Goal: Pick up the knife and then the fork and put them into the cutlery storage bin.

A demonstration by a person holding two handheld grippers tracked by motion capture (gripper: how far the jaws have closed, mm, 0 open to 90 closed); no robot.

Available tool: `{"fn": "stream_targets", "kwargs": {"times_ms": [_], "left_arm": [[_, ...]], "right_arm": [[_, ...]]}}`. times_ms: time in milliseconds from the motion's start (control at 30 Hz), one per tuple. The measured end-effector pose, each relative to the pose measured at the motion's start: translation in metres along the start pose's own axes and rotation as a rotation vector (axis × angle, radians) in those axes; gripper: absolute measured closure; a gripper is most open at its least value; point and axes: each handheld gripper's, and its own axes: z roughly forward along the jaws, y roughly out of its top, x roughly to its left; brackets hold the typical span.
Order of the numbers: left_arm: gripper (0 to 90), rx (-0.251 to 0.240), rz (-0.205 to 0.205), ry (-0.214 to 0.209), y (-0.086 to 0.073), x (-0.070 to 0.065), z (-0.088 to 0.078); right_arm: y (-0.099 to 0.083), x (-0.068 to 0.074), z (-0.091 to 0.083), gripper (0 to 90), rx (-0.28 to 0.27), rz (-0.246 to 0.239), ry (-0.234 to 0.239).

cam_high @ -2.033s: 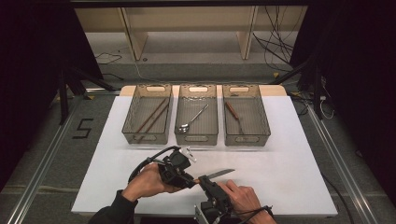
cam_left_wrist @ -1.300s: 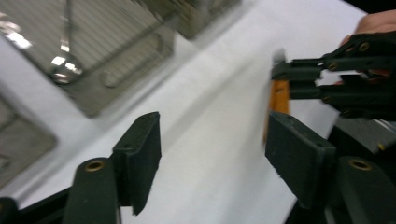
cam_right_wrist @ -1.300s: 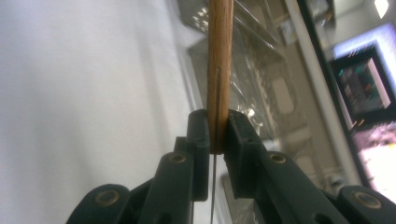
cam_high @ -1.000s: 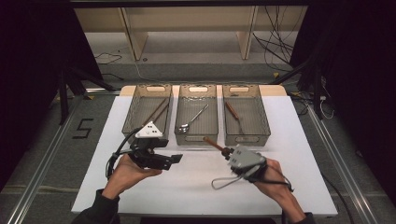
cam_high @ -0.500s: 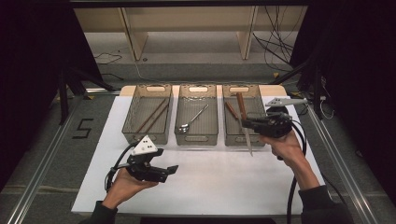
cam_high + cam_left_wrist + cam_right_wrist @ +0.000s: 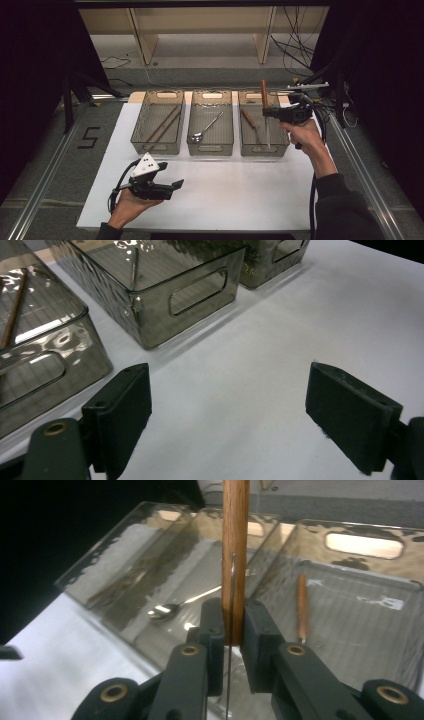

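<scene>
- I am clamping the right gripper (image 6: 266, 113) tight on the wooden handle of a knife (image 6: 264, 100), blade hanging down over the right-hand bin (image 6: 283, 145).
- A second knife (image 6: 302, 607) is lying in that bin.
- I am resting the left gripper (image 6: 175, 187) low over the white tabletop (image 6: 240, 195), its jaws having just been opening, now standing wide with nothing between them.

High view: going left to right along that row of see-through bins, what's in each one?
Left bin with chopsticks → middle bin with a spoon → right bin with a wooden-handled knife, and a second knife held above it by the right gripper.
</scene>
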Motion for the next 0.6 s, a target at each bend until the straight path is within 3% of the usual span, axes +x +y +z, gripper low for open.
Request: {"fn": "stream_targets", "kwargs": {"times_ms": [333, 600], "left_arm": [[18.2, -0.018, -0.032, 0.013, -0.013, 0.007, 0.000], [18.2, -0.010, -0.031, 0.013, -0.016, 0.007, 0.000]], "right_arm": [[0.016, -0.026, 0.025, 81.1, 0.029, 0.071, -0.074], [0.012, -0.043, 0.041, 81.0, 0.079, 0.069, -0.178]]}}
